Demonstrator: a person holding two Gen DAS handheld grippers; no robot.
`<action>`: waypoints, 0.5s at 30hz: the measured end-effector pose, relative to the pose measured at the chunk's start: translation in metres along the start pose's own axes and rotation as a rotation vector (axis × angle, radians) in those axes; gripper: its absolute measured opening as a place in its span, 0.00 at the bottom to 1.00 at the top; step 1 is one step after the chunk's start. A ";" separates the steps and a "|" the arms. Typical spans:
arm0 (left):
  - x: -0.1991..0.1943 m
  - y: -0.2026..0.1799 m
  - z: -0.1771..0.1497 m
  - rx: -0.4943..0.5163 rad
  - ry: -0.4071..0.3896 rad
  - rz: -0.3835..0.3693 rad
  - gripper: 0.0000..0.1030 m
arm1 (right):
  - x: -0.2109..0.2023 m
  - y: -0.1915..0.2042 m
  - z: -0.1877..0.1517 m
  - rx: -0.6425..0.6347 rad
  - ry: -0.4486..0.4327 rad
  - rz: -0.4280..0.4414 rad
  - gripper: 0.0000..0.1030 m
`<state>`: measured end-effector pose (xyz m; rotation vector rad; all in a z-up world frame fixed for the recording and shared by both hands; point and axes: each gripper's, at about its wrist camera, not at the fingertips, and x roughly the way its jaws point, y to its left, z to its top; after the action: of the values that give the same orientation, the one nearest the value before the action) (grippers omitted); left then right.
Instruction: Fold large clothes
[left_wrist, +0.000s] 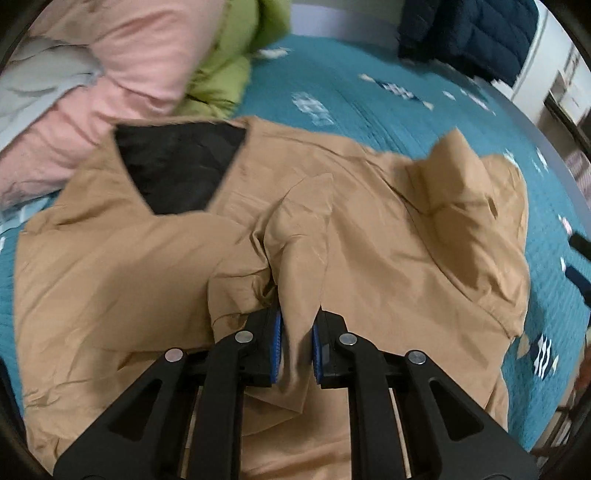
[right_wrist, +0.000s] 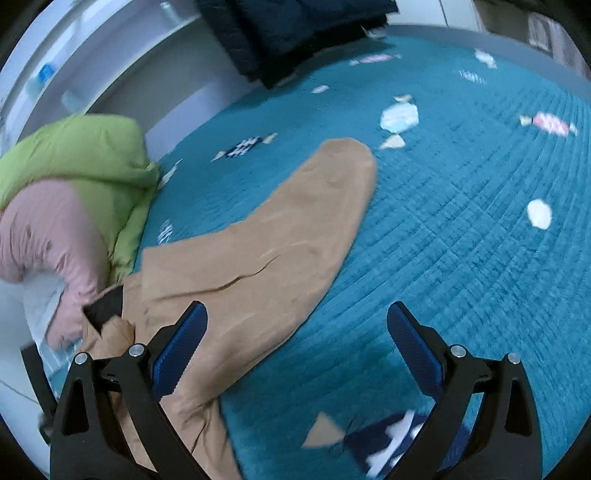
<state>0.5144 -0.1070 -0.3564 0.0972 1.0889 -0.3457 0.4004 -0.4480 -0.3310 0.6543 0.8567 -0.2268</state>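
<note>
From my left wrist camera, my left gripper (left_wrist: 297, 343) pinches a raised ridge of the tan jacket (left_wrist: 351, 229) between its blue pads, the fabric bunched into a narrow fold that rises away from the jaws. The jacket lies spread over the teal quilt (left_wrist: 369, 107); its black lining (left_wrist: 177, 170) shows as a dark wedge on the far left side of the jacket, and beyond that sit a pink padded garment (left_wrist: 129, 62) and a green one (left_wrist: 229, 62). The tan cloth looks thin, smooth and slippery, so I judge the pinch could slide off if I pull fast, or drag the whole jacket instead of folding it. From my right wrist camera, my right gripper (right_wrist: 297, 349) hangs spread wide and holds nothing, above the stitched, ribbed quilt (right_wrist: 461, 240). A long rounded tan sleeve (right_wrist: 295, 229) stretches away from the left finger. If I close here I would likely catch quilt together with sleeve, since the sleeve's edge lies flat against it
</note>
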 end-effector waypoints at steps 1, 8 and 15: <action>0.004 -0.004 -0.001 0.019 0.014 -0.001 0.15 | 0.007 -0.006 0.005 0.026 0.006 0.003 0.92; -0.021 -0.030 -0.004 0.108 -0.092 -0.032 0.69 | 0.030 -0.030 0.033 0.142 -0.013 0.056 0.92; -0.024 -0.052 -0.006 0.174 -0.123 -0.053 0.72 | 0.073 -0.038 0.054 0.239 0.056 0.153 0.92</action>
<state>0.4821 -0.1490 -0.3330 0.1992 0.9399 -0.4875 0.4646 -0.5058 -0.3780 0.9497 0.8358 -0.1743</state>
